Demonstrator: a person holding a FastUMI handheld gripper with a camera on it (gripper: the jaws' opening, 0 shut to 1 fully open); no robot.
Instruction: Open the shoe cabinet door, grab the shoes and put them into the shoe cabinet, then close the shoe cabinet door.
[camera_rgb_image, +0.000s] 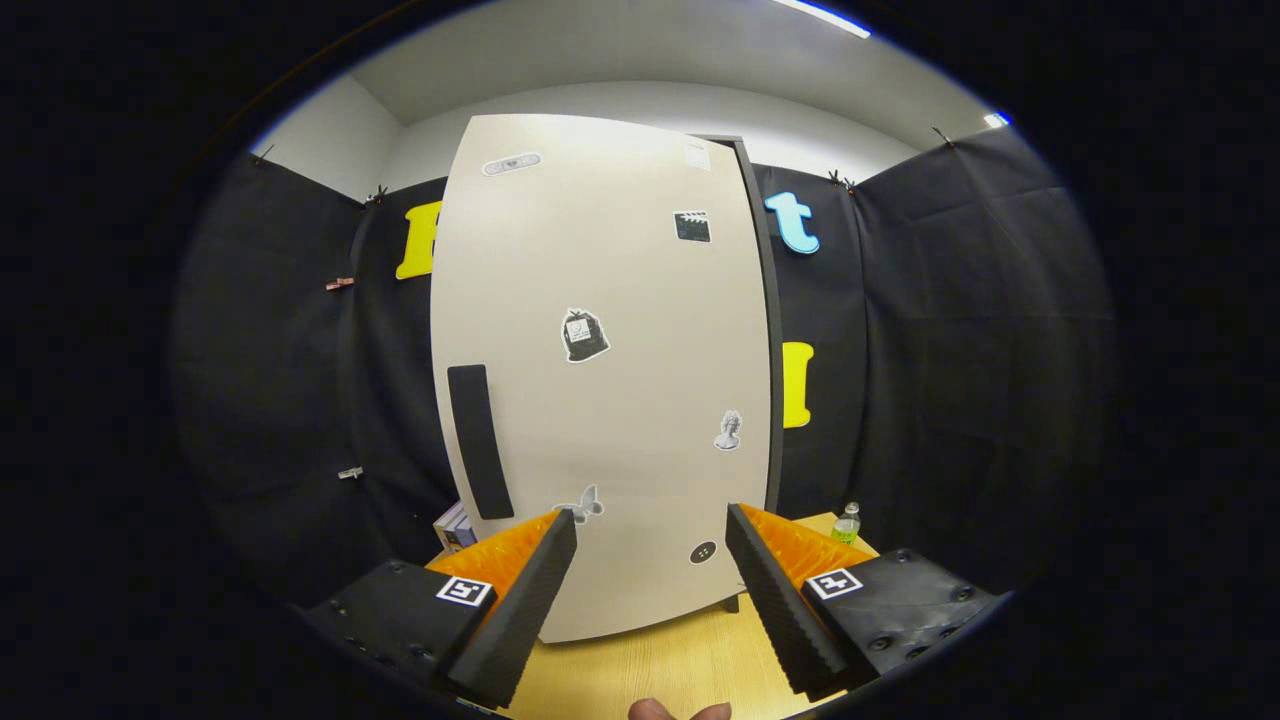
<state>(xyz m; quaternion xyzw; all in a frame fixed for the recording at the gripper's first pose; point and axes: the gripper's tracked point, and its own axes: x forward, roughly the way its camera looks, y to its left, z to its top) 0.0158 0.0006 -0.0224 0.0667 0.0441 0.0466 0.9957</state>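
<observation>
The gripper (650, 530) hangs with its fingers spread wide, nothing between them. Just beyond stands the tall beige shoe cabinet door (600, 380), shut, its dark vertical handle (480, 440) ahead of the left finger, on the light wooden table (650, 660).

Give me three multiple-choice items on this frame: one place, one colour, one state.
1. Where is the small bottle?
A. on the wooden table, right of the cabinet
B. on top of the cabinet
C. between the fingers

2. What colour is the handle strip on the cabinet door?
A. black
B. yellow
C. white

3. How is the gripper?
A. shut on the handle
B. open, holding nothing
C. shut on a shoe

Answers: 1 A, it stands on the table beside the cabinet's right edge. 2 A, the strip is dark against the pale door. 3 B, the fingers stand wide apart with the door beyond them.
</observation>
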